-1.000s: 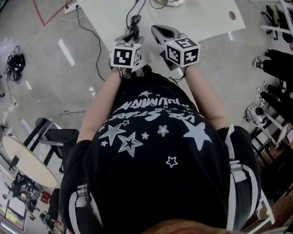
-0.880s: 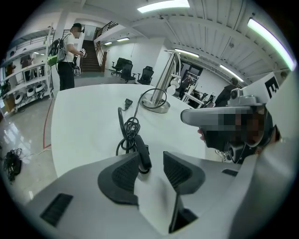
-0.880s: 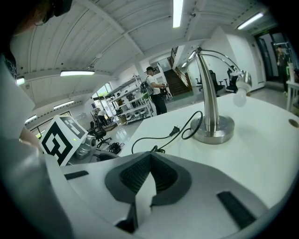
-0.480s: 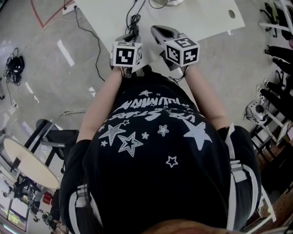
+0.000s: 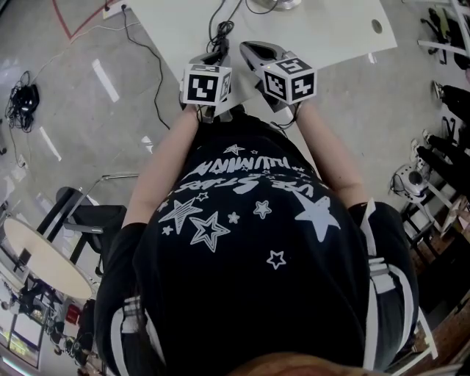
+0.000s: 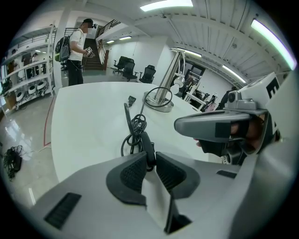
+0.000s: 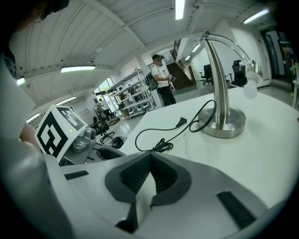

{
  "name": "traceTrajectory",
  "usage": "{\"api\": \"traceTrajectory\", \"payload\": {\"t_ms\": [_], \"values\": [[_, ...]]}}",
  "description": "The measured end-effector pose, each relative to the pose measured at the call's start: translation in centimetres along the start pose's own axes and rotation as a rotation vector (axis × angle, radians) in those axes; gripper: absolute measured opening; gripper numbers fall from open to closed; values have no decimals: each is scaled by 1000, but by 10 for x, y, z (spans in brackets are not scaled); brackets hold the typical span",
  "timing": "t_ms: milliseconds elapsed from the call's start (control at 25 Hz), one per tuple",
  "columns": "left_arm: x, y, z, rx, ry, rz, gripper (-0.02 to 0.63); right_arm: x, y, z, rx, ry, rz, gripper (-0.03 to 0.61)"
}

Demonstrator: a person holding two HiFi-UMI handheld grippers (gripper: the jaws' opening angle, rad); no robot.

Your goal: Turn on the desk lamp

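The head view's top edge cuts off the desk lamp [image 5: 285, 4].

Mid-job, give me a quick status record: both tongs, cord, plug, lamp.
left tongs: have just been closing, now pinching the power cord at its thick black section
right tongs: shut, empty, over the table
plug: lying loose on the table, in no socket
desk lamp: upright on the table, beyond the cord
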State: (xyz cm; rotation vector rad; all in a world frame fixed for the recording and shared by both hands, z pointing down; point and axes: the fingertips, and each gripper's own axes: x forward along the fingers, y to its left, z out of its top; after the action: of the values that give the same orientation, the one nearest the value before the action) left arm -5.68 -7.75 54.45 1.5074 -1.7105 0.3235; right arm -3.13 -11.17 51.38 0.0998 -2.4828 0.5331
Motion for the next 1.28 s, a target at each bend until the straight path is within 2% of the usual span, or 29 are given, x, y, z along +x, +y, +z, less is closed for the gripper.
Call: {"api": "traceTrajectory", "payload": {"t_ms": [120,360,480,680,1280], "values": [[-1,0,1,-10,1,-11,75,9,2,-4,-25,59,31,5],[2,2,-2,-15,2,-22,75,32,4,-24,-119,252,106,5],[1,2,-2,-23,5,-29,75,39,5,-29,-136,309,113,5],[0,0,-2,-23,5,-37,75,38,9,-18,-141,318,96,5],[0,3,-2,-25,19,-63,74,49,6,-29,-50,308,152,5]]}}
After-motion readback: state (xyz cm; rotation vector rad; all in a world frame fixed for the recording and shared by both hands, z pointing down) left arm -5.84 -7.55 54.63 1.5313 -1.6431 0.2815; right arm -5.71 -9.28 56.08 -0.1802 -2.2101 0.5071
